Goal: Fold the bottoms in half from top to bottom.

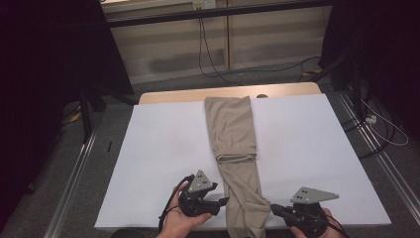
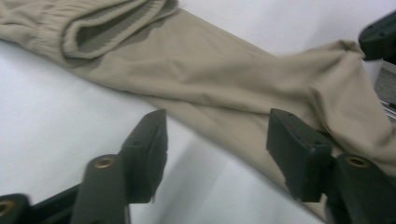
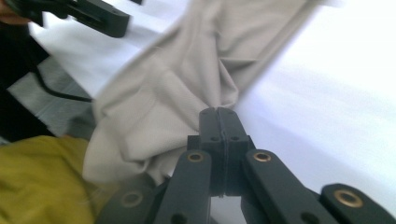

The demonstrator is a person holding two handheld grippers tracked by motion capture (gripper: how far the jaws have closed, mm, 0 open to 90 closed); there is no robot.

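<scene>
A long beige garment [image 1: 233, 129] lies lengthwise down the middle of the white table [image 1: 163, 148]. Its far half is folded back, with a ribbed hem [image 2: 107, 28] across the middle. The near end hangs over the front edge. My left gripper [image 1: 225, 201] is at the garment's left edge near the front. It is open [image 2: 217, 135], one jaw over the bare table and the other over the fabric [image 2: 224, 74]. My right gripper [image 1: 272, 208] is at the garment's right edge. Its jaws are shut [image 3: 218, 114] on a bunched fold of the fabric [image 3: 187, 60].
A wooden tabletop edge [image 1: 287, 90] shows beyond the white sheet. Cables [image 1: 208, 54] trail on the floor behind, and metal rails [image 1: 74, 168] run along both sides. Yellow clothing of the person [image 3: 37, 182] is close below the front edge.
</scene>
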